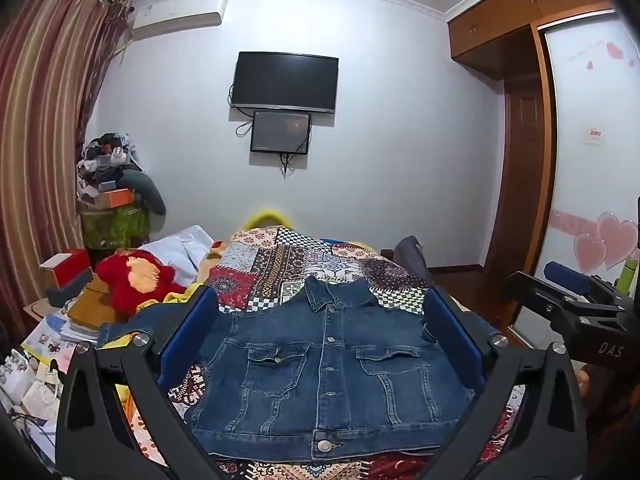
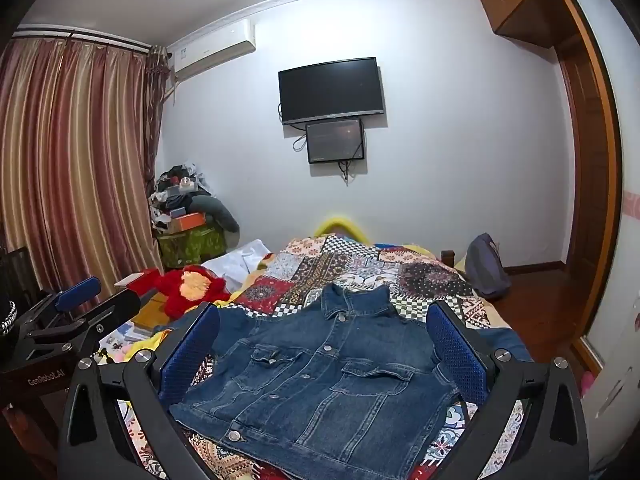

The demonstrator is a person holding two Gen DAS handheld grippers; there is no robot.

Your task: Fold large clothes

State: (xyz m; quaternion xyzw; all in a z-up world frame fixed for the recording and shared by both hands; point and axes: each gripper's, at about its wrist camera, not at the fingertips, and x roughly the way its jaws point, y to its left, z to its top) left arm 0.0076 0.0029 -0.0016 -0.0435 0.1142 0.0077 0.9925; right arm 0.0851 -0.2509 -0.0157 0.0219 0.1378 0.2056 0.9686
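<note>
Denim jacket (image 1: 324, 368) flat on bed (image 1: 280, 264): heavy, stiff-soft; take at shoulder seams. Both fingers (image 1: 188, 336) (image 2: 456, 348) spread wide, nothing held.

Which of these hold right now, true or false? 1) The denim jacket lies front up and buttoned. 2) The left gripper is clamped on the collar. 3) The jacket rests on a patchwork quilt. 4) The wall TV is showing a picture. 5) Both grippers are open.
1) True: the denim jacket lies front up, its buttons closed down the middle.
2) False: the left gripper is open and holds nothing; the collar lies untouched.
3) True: the patchwork quilt lies under the jacket.
4) False: the TV has a dark screen.
5) True: the right gripper also stands wide open, with nothing in its grasp.
</note>
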